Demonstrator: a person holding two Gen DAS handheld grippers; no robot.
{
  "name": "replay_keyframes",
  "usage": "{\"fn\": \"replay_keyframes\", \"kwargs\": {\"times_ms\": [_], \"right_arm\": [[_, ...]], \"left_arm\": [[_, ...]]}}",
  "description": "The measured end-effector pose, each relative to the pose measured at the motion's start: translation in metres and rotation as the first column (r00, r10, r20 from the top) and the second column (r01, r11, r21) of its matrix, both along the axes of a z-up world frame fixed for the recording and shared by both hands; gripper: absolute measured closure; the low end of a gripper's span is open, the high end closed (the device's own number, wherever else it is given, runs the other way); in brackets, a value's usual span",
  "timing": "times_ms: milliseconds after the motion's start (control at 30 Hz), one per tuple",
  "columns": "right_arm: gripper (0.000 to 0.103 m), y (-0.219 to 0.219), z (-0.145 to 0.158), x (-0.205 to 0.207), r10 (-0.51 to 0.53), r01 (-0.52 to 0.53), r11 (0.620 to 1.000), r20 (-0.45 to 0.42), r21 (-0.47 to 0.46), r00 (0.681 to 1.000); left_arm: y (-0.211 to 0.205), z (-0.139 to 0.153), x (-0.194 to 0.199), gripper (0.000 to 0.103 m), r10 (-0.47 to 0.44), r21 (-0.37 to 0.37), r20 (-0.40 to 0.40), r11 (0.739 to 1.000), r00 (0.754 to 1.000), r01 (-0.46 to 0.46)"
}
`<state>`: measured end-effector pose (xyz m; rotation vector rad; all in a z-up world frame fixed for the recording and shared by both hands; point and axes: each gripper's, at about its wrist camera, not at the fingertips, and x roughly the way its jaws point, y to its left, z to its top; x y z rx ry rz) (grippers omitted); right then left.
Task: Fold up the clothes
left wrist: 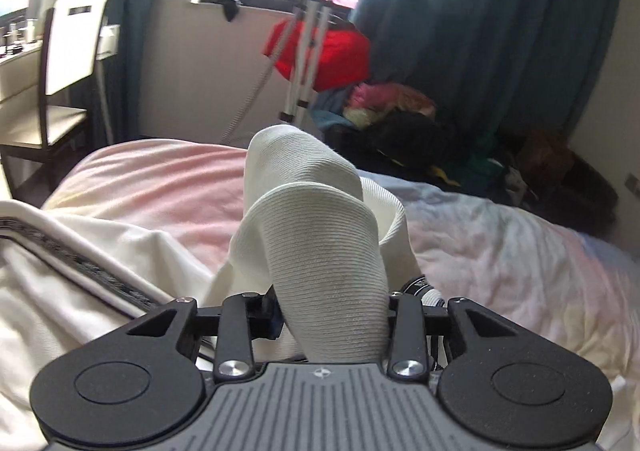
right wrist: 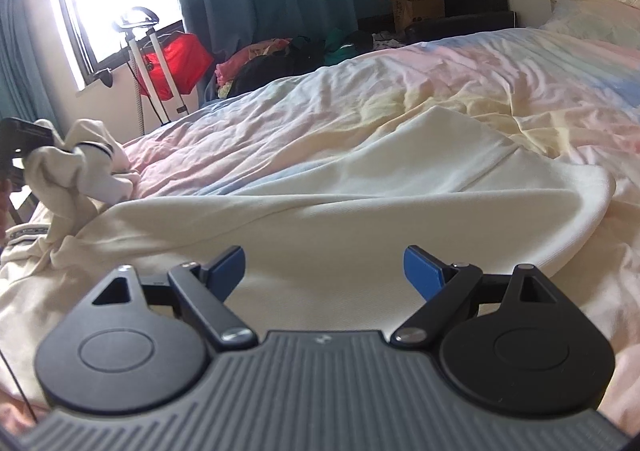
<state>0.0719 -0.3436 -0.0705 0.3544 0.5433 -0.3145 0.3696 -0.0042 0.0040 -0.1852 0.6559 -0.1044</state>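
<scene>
From the left wrist view, the left tool (left wrist: 334,315) is clamped on a bunch of cream ribbed fabric, part of the cream garment (left wrist: 316,235), which bulges up in two rounded folds between its black arms and hides the fingertips. The rest of that garment trails down to the left, where a dark-striped trim (left wrist: 80,263) runs across it. Beneath lies the bed (left wrist: 500,243), covered in a pastel pink, blue and yellow quilt. Beyond the bed stand a white chair (left wrist: 68,63), a metal stand (left wrist: 308,43) in front of a red bag (left wrist: 340,51), a heap of colourful clothes (left wrist: 400,111) and dark teal curtains (left wrist: 500,31) beside a bright window.

From the right wrist view, the right tool (right wrist: 324,271) hangs with its blue-padded fingers (right wrist: 424,271) well apart and nothing between them, just above the cream garment (right wrist: 320,211), which lies spread flat over the bed (right wrist: 440,83). At the far left the left tool (right wrist: 28,135) holds a lifted, bunched end of the garment with dark stripes showing. A cardboard box (right wrist: 416,9) sits by the far wall.
</scene>
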Motion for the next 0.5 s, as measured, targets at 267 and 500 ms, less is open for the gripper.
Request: {"fn": "replay_keyframes", "kwargs": {"times_ms": [267, 500], "right_arm": [[0.015, 0.008, -0.003, 0.007, 0.021, -0.021, 1.000, -0.013, -0.018, 1.000], [0.015, 0.018, -0.003, 0.009, 0.063, -0.063, 0.998, -0.011, -0.025, 0.998]], "left_arm": [[0.080, -0.046, -0.006, 0.059, 0.253, 0.205, -0.074, 0.950, 0.965, -0.234], [0.070, -0.019, -0.058, 0.019, 0.224, 0.266, 0.016, 0.939, 0.974, -0.220]]}}
